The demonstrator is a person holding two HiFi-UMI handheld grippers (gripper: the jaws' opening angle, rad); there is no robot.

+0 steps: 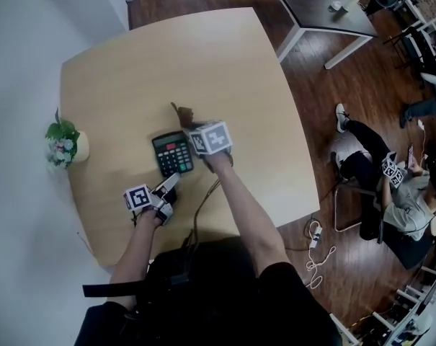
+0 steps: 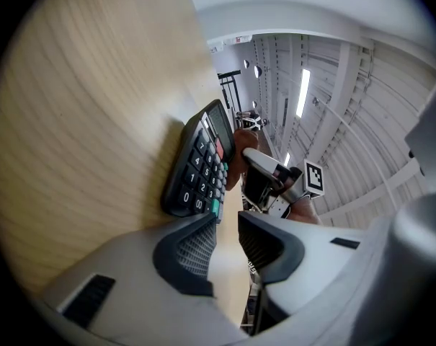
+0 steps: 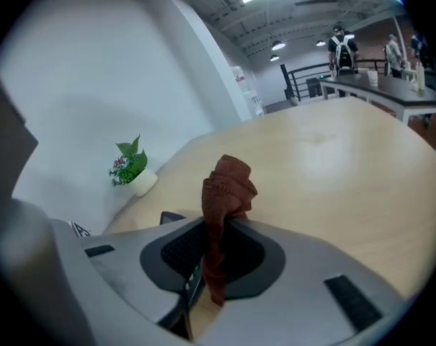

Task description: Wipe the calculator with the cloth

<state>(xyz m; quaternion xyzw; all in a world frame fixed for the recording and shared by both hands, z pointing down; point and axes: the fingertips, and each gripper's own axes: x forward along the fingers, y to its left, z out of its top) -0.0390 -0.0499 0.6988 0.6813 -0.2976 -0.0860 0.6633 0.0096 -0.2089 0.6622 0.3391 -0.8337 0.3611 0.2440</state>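
Calculator (image 1: pixel 173 153) flat on the pale wooden table (image 1: pixel 203 56), keys up, lying between the two grippers; left gripper (image 1: pixel 170 183) at its near corner, pointing almost level along the tabletop; in the left gripper view the jaws of this gripper (image 2: pixel 227 222) stand a narrow gap apart, bare table showing between the ribbed pads, nothing pinched; calculator (image 2: pixel 199 168) lies just ahead of the tips, its near edge close against one jaw, contact not certain; right gripper (image 1: pixel 190 126) at the calculator's opposite side, angled downward, its marker cube over the display-end corner in the head view; right gripper (image 3: pixel 221 225) closed on the cloth (image 3: pixel 228 186), a rust-brown piece pinched between the pads, one crumpled bunch standing out ahead of the tips, a thin tail hanging below them; in the head view the cloth (image 1: pixel 181 114) projects beyond the right gripper's tips, past the calculator's far end, over bare table; a dark corner of the calculator shows low beside the right gripper's left jaw; small potted plant (image 1: pixel 63 143) well off to the left of both grippers, at the table edge by the white wall; same plant (image 3: pixel 135 171) ahead-left of the right gripper's jaws.
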